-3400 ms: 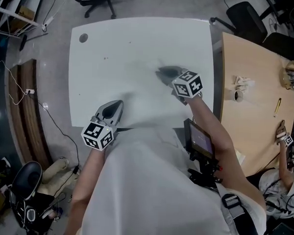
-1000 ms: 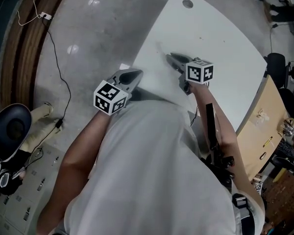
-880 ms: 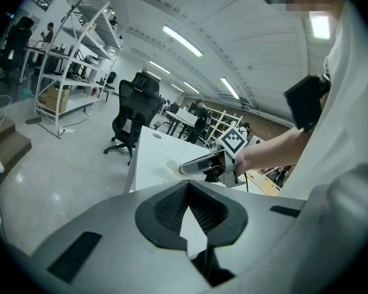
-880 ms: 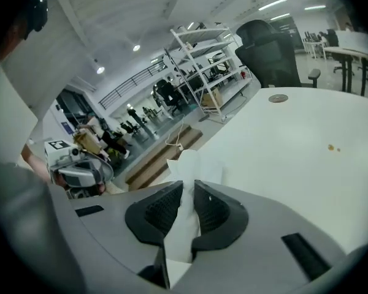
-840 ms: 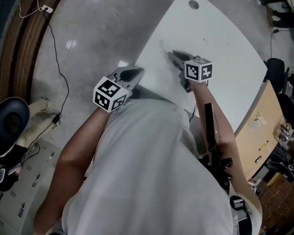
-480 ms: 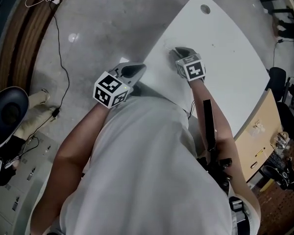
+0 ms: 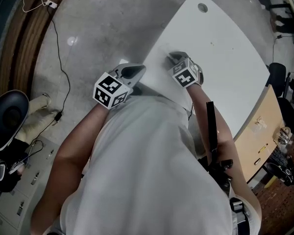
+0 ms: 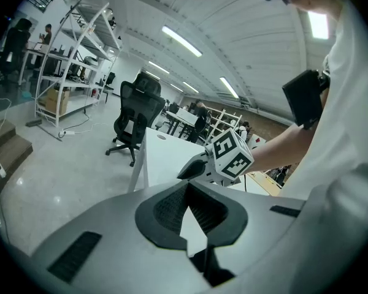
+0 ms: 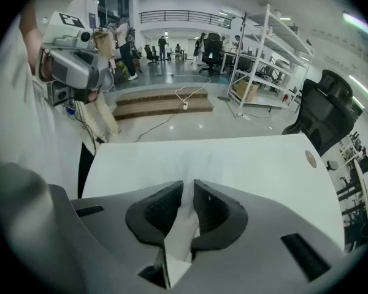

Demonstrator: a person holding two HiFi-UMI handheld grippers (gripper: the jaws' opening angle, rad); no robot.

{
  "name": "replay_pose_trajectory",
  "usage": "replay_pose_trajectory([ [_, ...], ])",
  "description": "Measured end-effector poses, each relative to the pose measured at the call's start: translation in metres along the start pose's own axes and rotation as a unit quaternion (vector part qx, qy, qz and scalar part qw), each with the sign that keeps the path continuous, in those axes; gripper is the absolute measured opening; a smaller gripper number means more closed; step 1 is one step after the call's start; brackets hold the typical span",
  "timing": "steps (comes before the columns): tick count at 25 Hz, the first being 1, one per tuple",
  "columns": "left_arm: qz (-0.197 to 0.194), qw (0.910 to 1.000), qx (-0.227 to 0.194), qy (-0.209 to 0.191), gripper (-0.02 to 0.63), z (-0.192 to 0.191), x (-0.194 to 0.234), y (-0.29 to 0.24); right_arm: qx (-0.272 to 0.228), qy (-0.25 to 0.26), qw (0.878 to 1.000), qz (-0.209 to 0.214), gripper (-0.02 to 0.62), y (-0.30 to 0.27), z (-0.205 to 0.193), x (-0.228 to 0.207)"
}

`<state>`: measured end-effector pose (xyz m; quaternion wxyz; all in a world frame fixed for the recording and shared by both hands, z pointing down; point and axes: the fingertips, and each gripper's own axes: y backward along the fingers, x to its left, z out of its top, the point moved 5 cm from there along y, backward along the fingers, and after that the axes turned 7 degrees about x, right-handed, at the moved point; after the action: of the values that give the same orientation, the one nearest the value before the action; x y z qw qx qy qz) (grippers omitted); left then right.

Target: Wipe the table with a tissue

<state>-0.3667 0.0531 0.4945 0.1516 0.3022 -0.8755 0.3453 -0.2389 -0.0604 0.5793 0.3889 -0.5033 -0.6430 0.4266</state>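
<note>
No text or label can be read

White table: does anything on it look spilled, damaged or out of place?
Nothing stands out. The white table looks bare and intact, with only a round hole near one corner. The tissue is pinched between the jaws of the right gripper.

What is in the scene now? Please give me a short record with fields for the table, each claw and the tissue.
table: white
right claw: shut on the tissue, angled down over the table
left claw: shut, empty, by the table's edge
tissue touching table: cannot tell
</note>
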Motion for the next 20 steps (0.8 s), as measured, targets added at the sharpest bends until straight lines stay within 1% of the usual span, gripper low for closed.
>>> replay_pose_trajectory([
  [3, -0.004, 1.0000, 0.001, -0.003, 0.005, 0.001, -0.001, 0.000, 0.000, 0.017, 1.000, 0.020, 0.058, 0.003, -0.004, 0.015],
  [7, -0.012, 0.9999, 0.004, -0.010, 0.005, 0.003, -0.002, -0.003, 0.009, 0.029, 0.998, 0.060, 0.058, 0.007, -0.013, 0.037],
  [10, -0.022, 0.9995, 0.010, -0.018, 0.005, 0.007, -0.004, -0.010, 0.021, 0.027, 0.994, 0.103, 0.058, 0.010, -0.022, 0.050],
  [13, -0.034, 0.9988, 0.014, -0.031, 0.006, 0.012, -0.008, -0.017, 0.027, 0.033, 0.987, 0.154, 0.058, 0.017, -0.031, 0.065],
  [14, -0.038, 0.9985, 0.015, -0.035, 0.006, 0.015, -0.010, -0.020, 0.026, 0.026, 0.985, 0.166, 0.058, 0.022, -0.035, 0.069],
  [15, -0.042, 0.9983, 0.015, -0.039, 0.005, 0.017, -0.010, -0.022, 0.016, 0.009, 0.985, 0.172, 0.058, 0.028, -0.039, 0.070],
  [17, -0.046, 0.9978, 0.015, -0.044, 0.006, 0.021, -0.010, -0.025, -0.024, -0.051, 0.984, 0.169, 0.058, 0.042, -0.046, 0.061],
  [19, -0.050, 0.9976, 0.016, -0.045, 0.006, 0.024, -0.009, -0.029, -0.071, -0.118, 0.979, 0.152, 0.058, 0.055, -0.057, 0.043],
  [20, -0.052, 0.9975, 0.017, -0.045, 0.005, 0.025, -0.008, -0.030, -0.091, -0.152, 0.974, 0.139, 0.058, 0.060, -0.066, 0.033],
])
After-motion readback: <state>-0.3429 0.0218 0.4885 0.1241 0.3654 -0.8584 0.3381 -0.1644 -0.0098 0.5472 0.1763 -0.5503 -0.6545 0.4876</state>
